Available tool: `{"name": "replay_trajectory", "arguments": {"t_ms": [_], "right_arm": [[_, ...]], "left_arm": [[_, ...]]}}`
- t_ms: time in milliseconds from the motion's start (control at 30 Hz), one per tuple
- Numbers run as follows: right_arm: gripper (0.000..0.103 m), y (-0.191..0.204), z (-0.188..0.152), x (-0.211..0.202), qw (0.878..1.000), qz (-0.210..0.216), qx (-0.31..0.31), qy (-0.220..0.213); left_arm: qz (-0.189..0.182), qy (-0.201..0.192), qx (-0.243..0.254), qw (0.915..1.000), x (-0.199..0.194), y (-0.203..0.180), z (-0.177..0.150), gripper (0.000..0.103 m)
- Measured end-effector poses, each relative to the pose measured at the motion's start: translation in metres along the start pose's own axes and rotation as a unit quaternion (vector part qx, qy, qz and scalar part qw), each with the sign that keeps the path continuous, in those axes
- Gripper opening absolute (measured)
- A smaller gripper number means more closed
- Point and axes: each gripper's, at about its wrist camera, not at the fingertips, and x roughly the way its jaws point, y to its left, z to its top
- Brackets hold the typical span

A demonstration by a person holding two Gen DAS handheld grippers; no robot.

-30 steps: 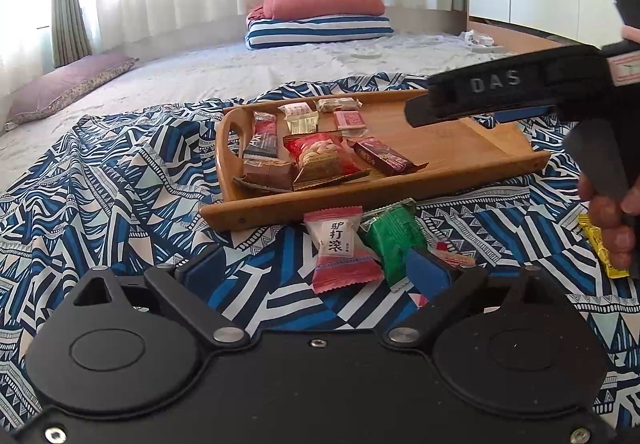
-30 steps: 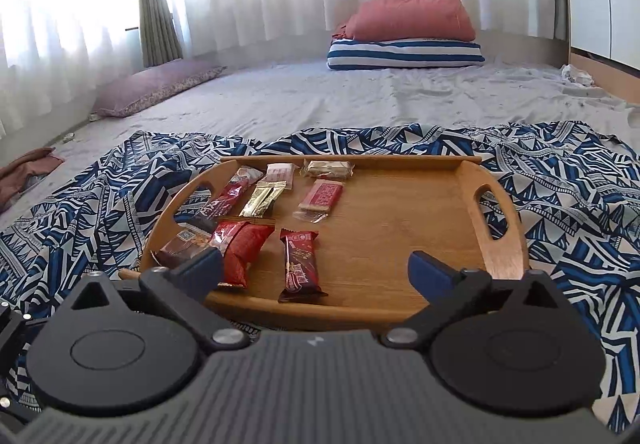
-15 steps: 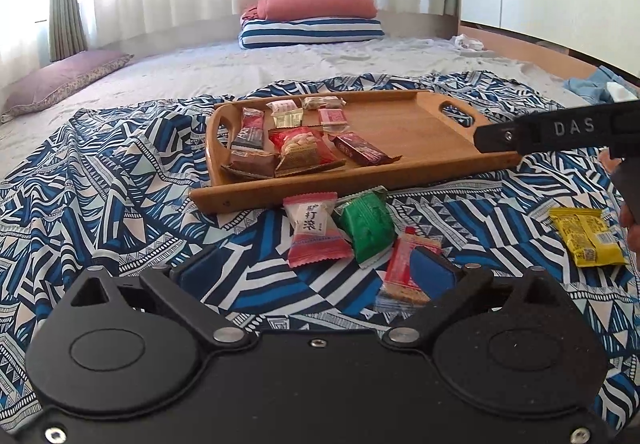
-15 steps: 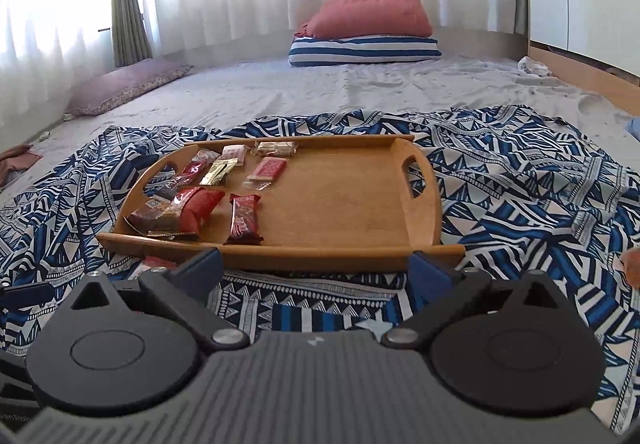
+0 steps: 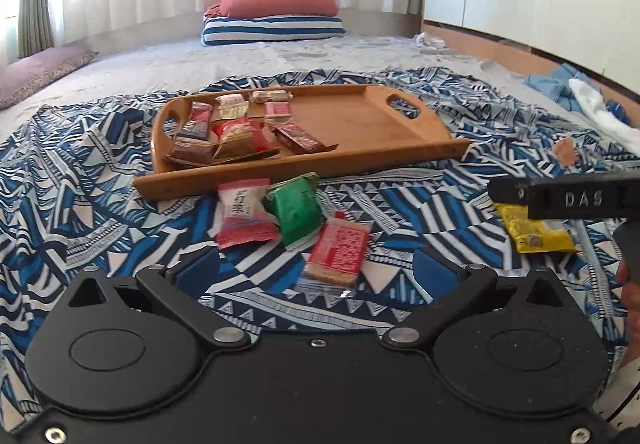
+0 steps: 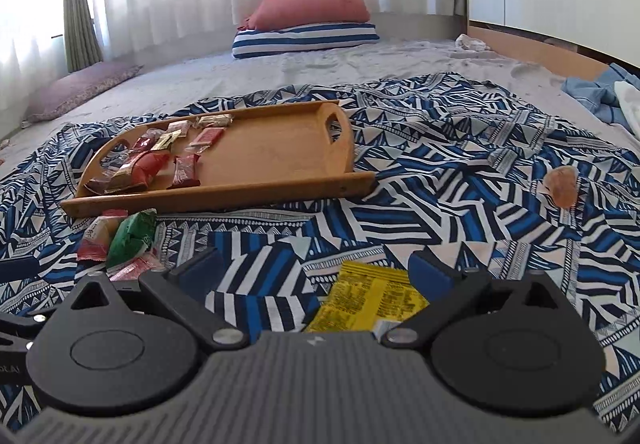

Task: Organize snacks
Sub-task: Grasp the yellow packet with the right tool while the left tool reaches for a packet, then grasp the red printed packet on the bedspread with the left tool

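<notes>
A: What is changing on the bed right now?

B: The left gripper (image 5: 316, 268) is opening to its widest, jaws well apart, and where a second ago its right pad was covering the red-and-white wafer packet (image 5: 338, 254), that packet is now lying free on the patterned cloth (image 5: 400, 203) between the pads, touching neither

A: And the other hand?

B: The right gripper (image 6: 320, 272) is no longer looking over the wooden tray (image 6: 280, 159); it is hanging low over the yellow snack packet (image 6: 368, 300), jaws apart, the packet lying near its right pad and not clamped

A: So where are the snacks sitting?

B: Several wrappers are already lying in the tray's left half. Just in front of its near rim, the pink packet (image 5: 244, 215), the green packet (image 5: 298, 213) and the wafer are crowding together, while the yellow one is lying alone to the right and a pale orange packet (image 6: 562, 185) far right

A: What is that meaning for the task?

B: I am judging that both hands are lining up fresh pickups, with five packets still waiting outside the tray
</notes>
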Motion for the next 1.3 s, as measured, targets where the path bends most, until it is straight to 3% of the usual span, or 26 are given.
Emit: {"name": "replay_trajectory", "arguments": {"t_ms": [167, 467, 700, 833, 1067, 1300], "right_arm": [[0.103, -0.009, -0.015, -0.002, 1.0, -0.026, 0.006, 0.014], [0.103, -0.008, -0.027, 0.009, 0.999, -0.036, 0.009, 0.033], [0.103, 0.002, -0.028, 0.02, 0.997, -0.063, 0.007, 0.036], [0.09, -0.003, -0.029, 0.022, 0.996, -0.081, 0.023, 0.038], [0.081, -0.001, -0.031, 0.021, 0.994, -0.099, 0.02, 0.033], [0.065, -0.001, -0.03, 0.018, 0.995, -0.09, 0.024, 0.027]], "left_arm": [[0.006, 0.004, 0.02, 0.9998, 0.002, -0.008, -0.003, 0.103], [-0.008, 0.029, 0.028, 0.9992, 0.008, -0.012, -0.011, 0.103], [-0.011, 0.038, 0.015, 0.9991, 0.013, -0.012, -0.009, 0.103], [-0.007, 0.042, 0.014, 0.999, 0.015, -0.012, -0.009, 0.103], [-0.007, 0.05, 0.017, 0.9986, 0.021, -0.012, -0.01, 0.103], [-0.01, 0.053, 0.013, 0.9985, 0.024, -0.011, -0.009, 0.103]]}}
